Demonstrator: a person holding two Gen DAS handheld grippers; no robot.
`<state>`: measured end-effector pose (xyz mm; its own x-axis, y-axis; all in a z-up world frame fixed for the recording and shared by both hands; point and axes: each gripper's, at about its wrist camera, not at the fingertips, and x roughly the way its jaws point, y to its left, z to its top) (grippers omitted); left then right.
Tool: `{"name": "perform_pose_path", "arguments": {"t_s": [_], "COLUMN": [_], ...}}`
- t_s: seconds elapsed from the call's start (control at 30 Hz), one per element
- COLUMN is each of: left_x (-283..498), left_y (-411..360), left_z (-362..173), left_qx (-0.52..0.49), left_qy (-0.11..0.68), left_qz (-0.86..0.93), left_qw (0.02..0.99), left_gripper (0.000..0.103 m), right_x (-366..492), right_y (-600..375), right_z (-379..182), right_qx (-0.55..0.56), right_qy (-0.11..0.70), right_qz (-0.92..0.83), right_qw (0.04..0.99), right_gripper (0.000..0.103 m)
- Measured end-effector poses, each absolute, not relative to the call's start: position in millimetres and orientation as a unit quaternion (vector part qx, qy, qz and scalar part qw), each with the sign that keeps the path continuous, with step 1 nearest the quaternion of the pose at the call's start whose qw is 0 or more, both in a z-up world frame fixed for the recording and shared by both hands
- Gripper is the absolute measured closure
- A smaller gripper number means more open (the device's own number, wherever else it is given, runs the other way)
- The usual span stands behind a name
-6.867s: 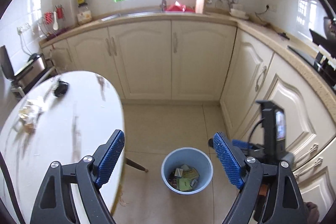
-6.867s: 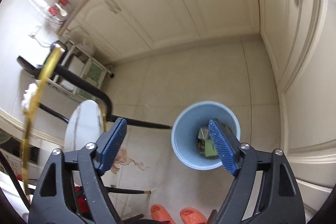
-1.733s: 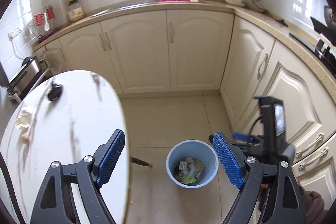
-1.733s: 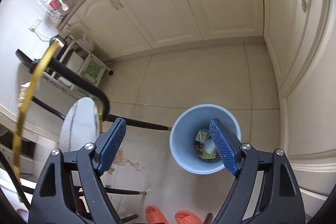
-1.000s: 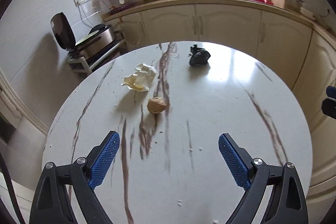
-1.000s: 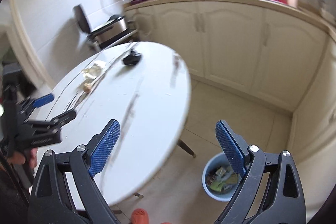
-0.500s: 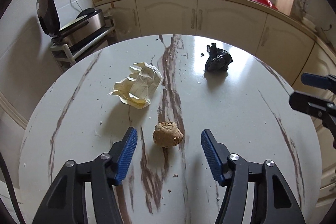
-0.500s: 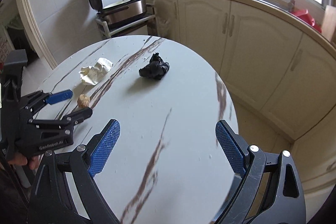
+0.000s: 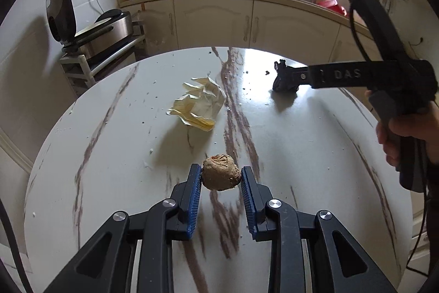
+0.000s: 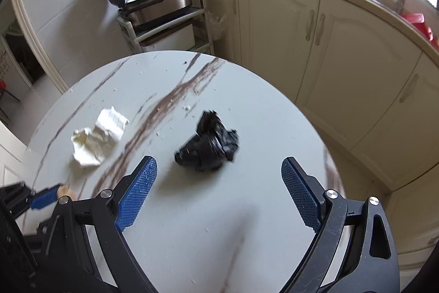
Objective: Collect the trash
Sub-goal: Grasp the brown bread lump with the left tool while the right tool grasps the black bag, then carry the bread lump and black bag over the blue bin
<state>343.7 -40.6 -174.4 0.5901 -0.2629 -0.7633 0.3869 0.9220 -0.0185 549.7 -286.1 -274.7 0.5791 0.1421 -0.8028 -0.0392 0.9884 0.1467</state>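
My left gripper point(image 9: 221, 176) is shut on a brown lump of trash point(image 9: 221, 175) on the round marble table point(image 9: 301, 144). A crumpled white-and-yellow paper point(image 9: 199, 107) lies beyond it. A crumpled black plastic bag point(image 10: 210, 146) lies further right. My right gripper point(image 10: 218, 172) is open and hovers just short of the bag, its fingers to either side of it. In the left wrist view the right gripper point(image 9: 285, 78) reaches in from the right over the black bag point(image 9: 282, 87). The paper also shows in the right wrist view point(image 10: 97, 137).
Cream kitchen cabinets point(image 9: 219, 21) and a counter with a sink run behind the table. A metal appliance with a raised lid point(image 10: 153, 2) stands on a small rack at the left. Small crumbs are scattered on the tabletop.
Both grippers swung from the blue bin on the floor to the table. My left gripper moved in and shut on the brown lump. My right gripper moved close to the black bag.
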Motion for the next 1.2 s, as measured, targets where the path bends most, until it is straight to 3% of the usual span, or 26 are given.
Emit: {"name": "perform_pose_path", "arguments": {"t_s": [0.1, 0.2, 0.33, 0.57, 0.83, 1.2], "left_x": [337.4, 332.9, 322.9, 286.3, 234.1, 164.5], "left_y": [-27.1, -16.6, -14.9, -42.0, -131.1, -305.9], "left_z": [-172.1, -170.9, -166.3, -144.8, -127.9, -155.4], "left_qx": [0.071, 0.068, 0.063, 0.067, 0.078, 0.120], "left_qy": [0.410, 0.407, 0.402, 0.382, 0.356, 0.365], "left_qz": [-0.173, -0.168, -0.165, -0.181, -0.249, -0.367], "left_qw": [0.893, 0.896, 0.898, 0.904, 0.897, 0.847], "left_gripper": [0.078, 0.078, 0.078, 0.078, 0.078, 0.078], "right_x": [562.3, 563.7, 552.1, 494.4, 355.8, 196.2], "right_y": [-284.8, -279.0, -271.3, -299.5, -376.8, -500.7], "right_z": [-282.6, -291.2, -289.2, -253.0, -214.4, -244.7], "right_qx": [0.082, 0.068, 0.036, 0.067, 0.097, 0.172], "right_qy": [0.467, 0.481, 0.473, 0.428, 0.361, 0.331], "right_qz": [0.048, 0.043, 0.042, 0.053, 0.017, -0.123], "right_qw": [0.879, 0.873, 0.879, 0.900, 0.927, 0.920], "right_gripper": [0.018, 0.048, 0.061, 0.063, 0.062, 0.062]}}
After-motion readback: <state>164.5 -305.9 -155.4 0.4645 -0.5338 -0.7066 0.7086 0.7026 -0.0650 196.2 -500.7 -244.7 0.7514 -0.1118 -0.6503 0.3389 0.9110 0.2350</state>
